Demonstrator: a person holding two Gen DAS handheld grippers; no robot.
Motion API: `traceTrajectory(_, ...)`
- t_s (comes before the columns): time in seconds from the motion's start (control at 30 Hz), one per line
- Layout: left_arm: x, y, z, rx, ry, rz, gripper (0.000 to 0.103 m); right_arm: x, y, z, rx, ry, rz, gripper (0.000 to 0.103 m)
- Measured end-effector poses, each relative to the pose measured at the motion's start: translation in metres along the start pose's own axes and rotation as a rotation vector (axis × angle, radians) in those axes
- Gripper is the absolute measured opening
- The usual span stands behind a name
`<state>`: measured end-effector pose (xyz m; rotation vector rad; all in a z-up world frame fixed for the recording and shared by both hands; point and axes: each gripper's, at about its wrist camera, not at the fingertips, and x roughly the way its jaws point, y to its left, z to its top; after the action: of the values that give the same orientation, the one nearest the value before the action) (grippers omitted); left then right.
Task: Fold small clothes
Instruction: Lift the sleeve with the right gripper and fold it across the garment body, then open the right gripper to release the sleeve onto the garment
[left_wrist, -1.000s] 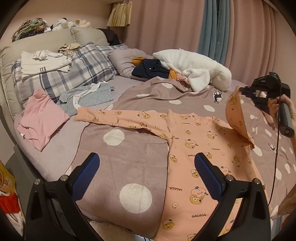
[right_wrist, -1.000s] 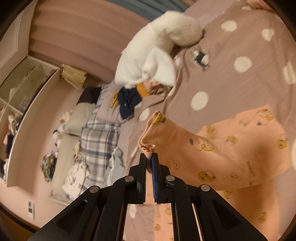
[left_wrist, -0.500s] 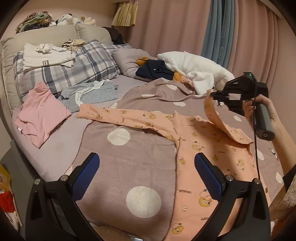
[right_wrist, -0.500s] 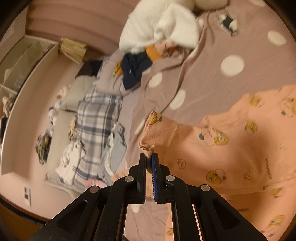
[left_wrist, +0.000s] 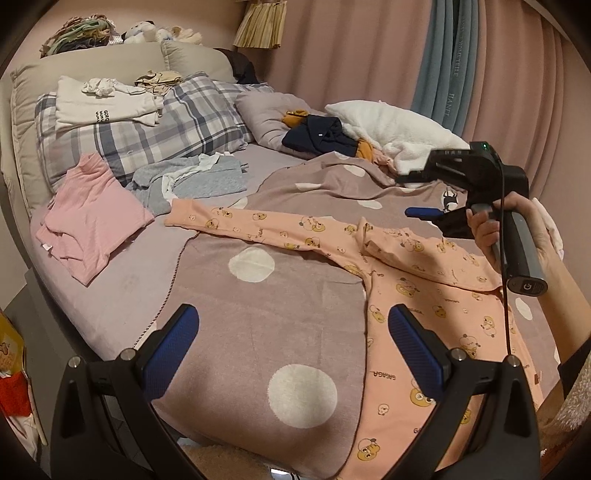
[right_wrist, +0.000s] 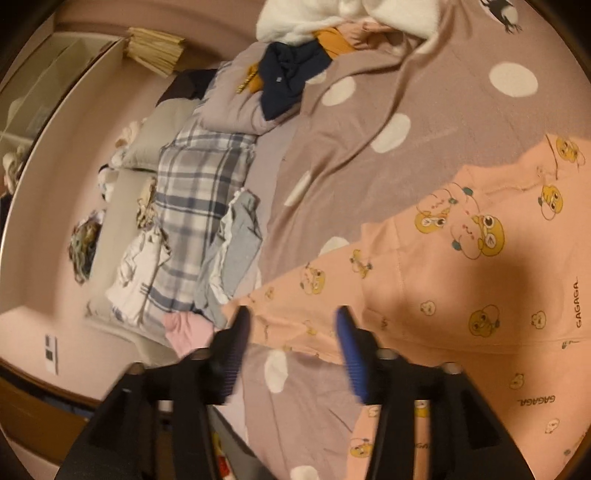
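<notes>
A peach long-sleeved top (left_wrist: 424, 321) with bear prints lies flat on the mauve dotted blanket (left_wrist: 258, 332). One sleeve (left_wrist: 258, 225) stretches out to the left. The other sleeve (left_wrist: 406, 254) lies folded across the chest. My right gripper (left_wrist: 413, 195) hovers just above that folded sleeve, held by a hand; its jaws are opening and nothing is between them. In the right wrist view the right gripper (right_wrist: 291, 314) stands apart over the top (right_wrist: 461, 288). My left gripper (left_wrist: 291, 317) is open and empty above the blanket's near part, left of the top's body.
A pink top (left_wrist: 92, 225) and grey clothes (left_wrist: 192, 181) lie at the left of the bed. Plaid pillows (left_wrist: 155, 129) carry folded white clothes (left_wrist: 103, 103). A navy garment (left_wrist: 317, 136) and white fleece (left_wrist: 391, 129) sit at the back. The bed's edge runs along the lower left.
The right gripper carried the sleeve leftward over the top's body, lowered it and let go; the sleeve now lies folded on the chest. The left gripper has hardly moved.
</notes>
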<state>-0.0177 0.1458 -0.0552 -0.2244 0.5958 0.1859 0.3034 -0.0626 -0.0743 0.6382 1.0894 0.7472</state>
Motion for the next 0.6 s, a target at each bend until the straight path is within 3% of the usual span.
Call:
traceTrajectory(0.2, -0.007, -0.003, 0.0, 0.006, -0.006, -0.008, 0.102, -0.012, 0.004, -0.006, -0.03, -0.005, -0.024, 0.055)
traceTrajectory(0.27, -0.01, -0.006, 0.0, 0.013, -0.009, -0.017, 0.103, -0.019, 0.003, -0.01, -0.026, -0.012, -0.027, 0.063)
traceTrajectory(0.33, -0.014, -0.009, 0.001, 0.022, -0.026, -0.014, 0.103, -0.027, 0.001, -0.014, -0.016, -0.038, -0.045, 0.084)
traceTrajectory(0.47, -0.021, -0.015, 0.002, 0.048, -0.044, -0.016, 0.103, -0.045, -0.009, -0.023, 0.027, -0.05, -0.025, 0.091)
traceTrajectory(0.53, -0.023, -0.017, 0.003, 0.053, -0.052, -0.017, 0.103, -0.055, -0.013, -0.029, 0.039, -0.067, -0.035, 0.101)
traceTrajectory(0.6, -0.023, -0.017, 0.004, 0.052, -0.055, -0.022, 0.103, -0.065, -0.016, -0.037, 0.034, -0.094, -0.044, 0.102)
